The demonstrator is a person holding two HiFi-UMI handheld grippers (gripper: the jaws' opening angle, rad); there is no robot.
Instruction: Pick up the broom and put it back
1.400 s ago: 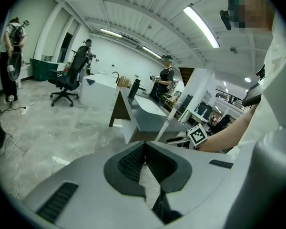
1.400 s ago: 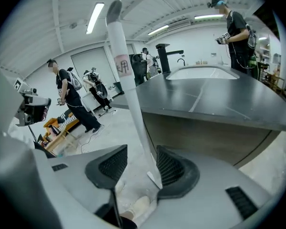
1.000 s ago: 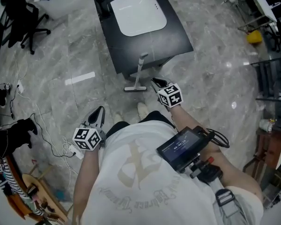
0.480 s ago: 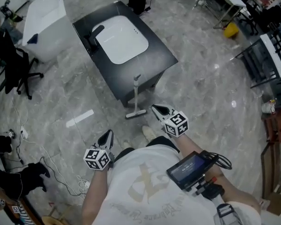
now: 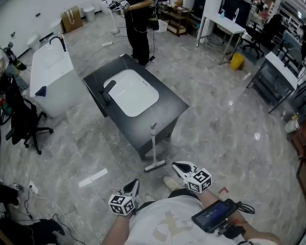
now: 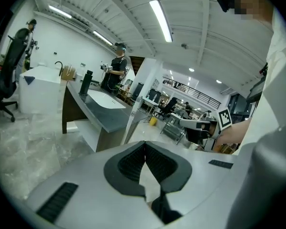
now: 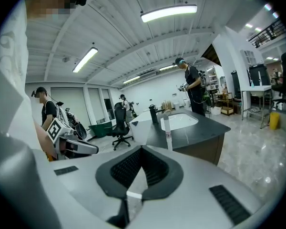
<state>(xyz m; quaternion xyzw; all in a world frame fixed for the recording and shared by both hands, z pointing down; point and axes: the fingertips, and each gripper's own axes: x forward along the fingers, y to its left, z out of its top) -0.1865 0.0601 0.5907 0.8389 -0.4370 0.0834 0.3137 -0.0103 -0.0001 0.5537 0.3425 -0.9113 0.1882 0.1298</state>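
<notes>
Both tools are pressed together with nothing between them. In the head view the left tool (image 5: pixel 134 184) and the right tool (image 5: pixel 177 164) hang low over a grey marbled floor (image 5: pixel 219 116). The broom (image 5: pixel 153 146) stands upright against the near end of a dark desk (image 5: pixel 168 103) with a white basin (image 5: pixel 131 93), apart from both tools. A white tub (image 5: pixel 51 80) and a black chair (image 5: pixel 20 121) stand to the left. Print on the handheld screen (image 5: pixel 214 216) is too small to read. Only the gripper views show the ceiling strip lights (image 7: pixel 169 12); only the head view shows the broom's head on the floor.
</notes>
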